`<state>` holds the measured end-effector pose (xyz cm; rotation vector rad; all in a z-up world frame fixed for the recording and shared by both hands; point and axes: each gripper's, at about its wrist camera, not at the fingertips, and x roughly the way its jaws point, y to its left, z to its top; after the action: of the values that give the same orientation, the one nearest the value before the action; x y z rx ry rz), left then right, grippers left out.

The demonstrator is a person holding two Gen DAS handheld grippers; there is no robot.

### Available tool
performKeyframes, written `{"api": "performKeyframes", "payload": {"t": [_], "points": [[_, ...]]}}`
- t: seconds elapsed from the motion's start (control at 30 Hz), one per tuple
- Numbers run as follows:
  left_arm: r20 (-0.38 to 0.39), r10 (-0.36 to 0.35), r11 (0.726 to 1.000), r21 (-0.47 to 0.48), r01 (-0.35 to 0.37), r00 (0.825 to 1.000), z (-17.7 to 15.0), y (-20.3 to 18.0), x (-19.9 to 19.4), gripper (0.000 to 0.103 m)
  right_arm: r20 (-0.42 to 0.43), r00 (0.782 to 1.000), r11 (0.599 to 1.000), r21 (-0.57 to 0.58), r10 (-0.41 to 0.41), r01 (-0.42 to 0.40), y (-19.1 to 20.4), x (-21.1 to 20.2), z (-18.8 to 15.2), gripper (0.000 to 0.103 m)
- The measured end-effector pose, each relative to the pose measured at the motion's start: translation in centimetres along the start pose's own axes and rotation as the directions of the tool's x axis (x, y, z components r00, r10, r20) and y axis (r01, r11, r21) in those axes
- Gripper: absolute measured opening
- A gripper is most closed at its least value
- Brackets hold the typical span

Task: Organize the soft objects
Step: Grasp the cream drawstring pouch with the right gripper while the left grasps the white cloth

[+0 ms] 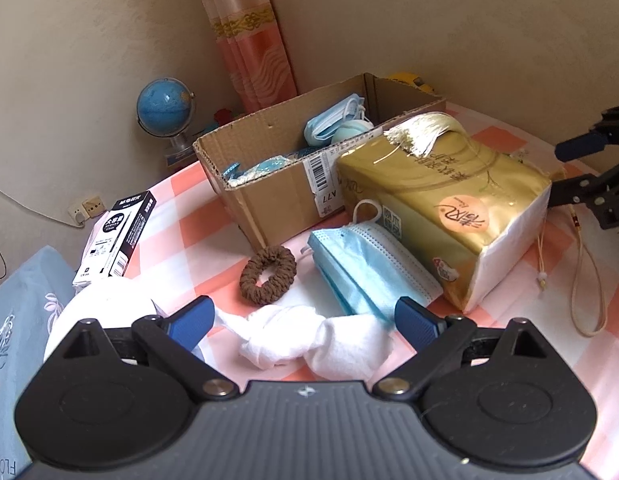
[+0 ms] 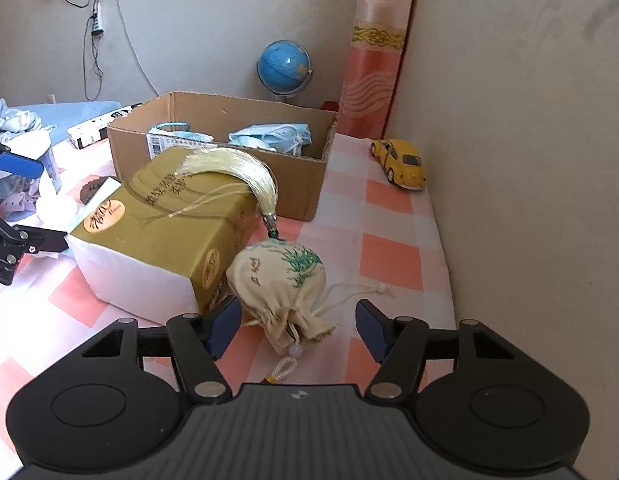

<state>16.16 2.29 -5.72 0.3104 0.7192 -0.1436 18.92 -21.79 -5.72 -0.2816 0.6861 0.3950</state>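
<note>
My left gripper (image 1: 303,320) is open, its fingers on either side of a knotted white cloth (image 1: 313,338) on the checked tablecloth. Beyond it lie a brown scrunchie (image 1: 268,275) and a blue face mask (image 1: 361,268). A gold tissue pack (image 1: 449,200) lies to the right, next to an open cardboard box (image 1: 277,184) holding masks and blue items. My right gripper (image 2: 295,330) is open around the mouth of a cream drawstring pouch (image 2: 279,284) with a pale tassel (image 2: 237,164) draped over the tissue pack (image 2: 165,232).
A black-and-white carton (image 1: 117,236) and a white roll (image 1: 97,312) lie at the left. A globe (image 1: 165,110) stands at the back by the curtain. A yellow toy car (image 2: 401,164) sits by the right wall. The right gripper shows in the left wrist view (image 1: 589,168).
</note>
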Motion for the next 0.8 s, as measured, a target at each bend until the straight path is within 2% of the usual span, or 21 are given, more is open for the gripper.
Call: {"api": "performKeyframes", "payload": {"t": [0.03,0.1,0.13,0.57,0.8], "points": [[-0.001,-0.001,1.0,0.0,0.001,1.0,0.0,0.0,0.0,0.096,-0.003,1.0,1.0,-0.004,0.005,-0.005,0.0,0.1,0.1,0.065],[-0.002,-0.001,1.0,0.001,0.001,1.0,0.0,0.0,0.0,0.096,-0.017,1.0,1.0,-0.012,0.013,-0.013,0.1,0.3,0.2,0.055],[-0.004,-0.003,1.0,0.002,0.003,1.0,0.0,0.0,0.0,0.096,-0.024,1.0,1.0,-0.014,0.015,-0.015,0.1,0.5,0.2,0.054],[-0.019,-0.032,0.999,0.017,0.032,0.999,-0.1,0.0,0.0,0.096,-0.072,0.995,0.997,-0.026,0.07,-0.072,0.1,2.1,1.0,0.053],[-0.05,-0.043,0.999,0.009,0.044,0.998,-0.2,0.2,0.4,0.097,-0.086,0.996,0.999,-0.022,0.021,-0.023,-0.2,1.5,0.4,0.05]]}}
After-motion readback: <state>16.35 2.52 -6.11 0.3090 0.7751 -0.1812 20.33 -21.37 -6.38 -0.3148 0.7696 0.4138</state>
